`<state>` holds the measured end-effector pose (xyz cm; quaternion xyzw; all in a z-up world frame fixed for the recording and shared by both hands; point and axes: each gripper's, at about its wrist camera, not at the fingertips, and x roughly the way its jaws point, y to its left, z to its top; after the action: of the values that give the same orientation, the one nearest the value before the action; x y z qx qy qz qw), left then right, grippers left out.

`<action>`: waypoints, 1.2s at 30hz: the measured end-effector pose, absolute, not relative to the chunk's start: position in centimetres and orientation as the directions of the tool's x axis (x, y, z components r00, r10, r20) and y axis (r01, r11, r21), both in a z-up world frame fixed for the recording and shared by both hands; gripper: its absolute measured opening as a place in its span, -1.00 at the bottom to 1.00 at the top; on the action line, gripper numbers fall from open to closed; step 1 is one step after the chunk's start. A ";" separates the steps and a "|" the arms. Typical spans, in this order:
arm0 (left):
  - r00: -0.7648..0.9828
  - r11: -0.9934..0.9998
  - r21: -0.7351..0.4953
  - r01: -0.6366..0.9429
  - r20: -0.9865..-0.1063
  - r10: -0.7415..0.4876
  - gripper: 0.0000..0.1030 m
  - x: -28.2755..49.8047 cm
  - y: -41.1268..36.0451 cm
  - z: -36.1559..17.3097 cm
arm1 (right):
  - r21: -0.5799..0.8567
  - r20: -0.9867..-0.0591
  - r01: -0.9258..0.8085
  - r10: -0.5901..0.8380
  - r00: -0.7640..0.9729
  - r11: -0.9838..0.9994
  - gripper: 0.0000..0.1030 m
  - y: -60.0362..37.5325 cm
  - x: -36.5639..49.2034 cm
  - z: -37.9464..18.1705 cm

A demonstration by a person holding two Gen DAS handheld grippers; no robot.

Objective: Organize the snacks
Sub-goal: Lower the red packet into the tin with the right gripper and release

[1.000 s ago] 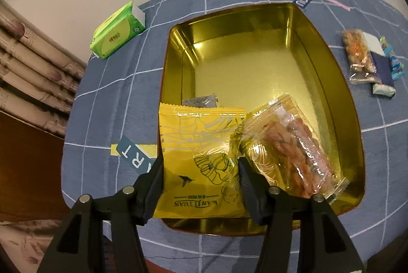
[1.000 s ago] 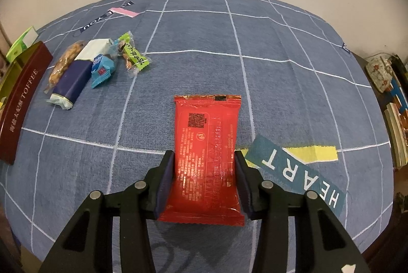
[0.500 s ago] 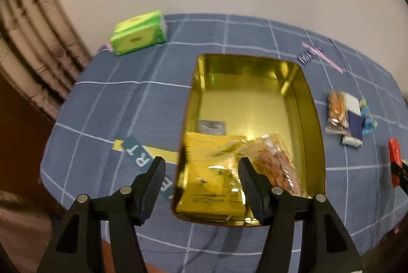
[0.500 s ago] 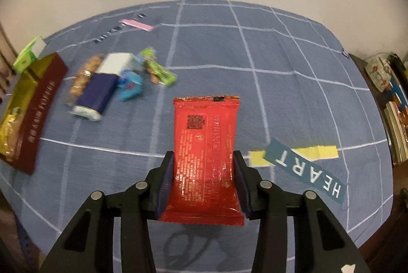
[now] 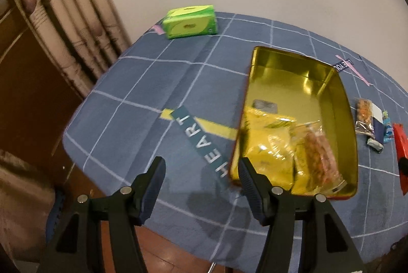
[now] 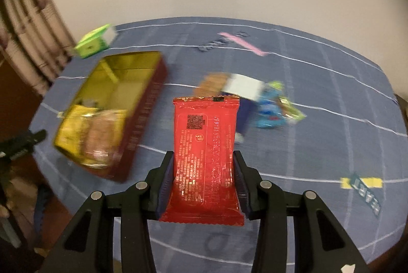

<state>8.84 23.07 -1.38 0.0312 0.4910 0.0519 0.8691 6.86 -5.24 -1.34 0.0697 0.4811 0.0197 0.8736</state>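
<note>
A red pack (image 6: 206, 155) is clamped between the two fingers of the right gripper (image 6: 204, 178), lifted clear of the blue checked cloth (image 6: 318, 145). The pads press its two long edges at its lower half, and the upper half sticks out past the fingertips. Its long axis runs straight along the gripper, away from the camera, with the crimped top seal at the far end and the printed back, bearing a square code, facing the lens.

The pack looks light and soft — a thin foil pillow that would crumple under a hard squeeze and could slip on its glossy skin. Gripping across the short width, near the middle or lower half as now, seems the safest place; the flat seals at either end would likely fold.

To the left of the pack on the cloth stands the open tin (image 6: 150, 104), gold inside and dark red outside. In it lie a yellow bag (image 5: 267, 145) and a clear bag (image 5: 318, 153) of brown snacks, side by side at the near end. Beyond the red pack, a small pile (image 6: 257, 104) of other snacks waits on the cloth.

The left gripper (image 5: 201, 171) has let go — its fingers stand apart with nothing between them, over the cloth just beside the tin's near corner.
</note>
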 end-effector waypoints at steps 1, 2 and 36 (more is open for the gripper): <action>0.512 0.993 0.100 -0.068 -0.851 0.121 0.18 8.7 23.4 -1.4 | 0.146 -0.836 0.009 0.118 0.535 0.989 -0.21 -4.0 7.3 -1.1; 0.513 0.992 0.098 -0.082 -0.849 0.126 0.18 8.3 23.9 -1.4 | 0.150 -0.835 -0.003 0.128 0.535 0.989 -0.21 -3.2 7.5 -1.0; 0.472 0.983 0.117 -0.143 -0.865 0.172 0.18 7.0 26.7 -2.7 | 0.208 -0.877 -0.064 0.215 0.430 0.976 -0.21 7.5 13.5 -5.0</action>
<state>7.02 26.65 -2.67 0.0141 0.5056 0.0918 0.8578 13.47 7.54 -4.99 0.0718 0.5273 0.0828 0.8426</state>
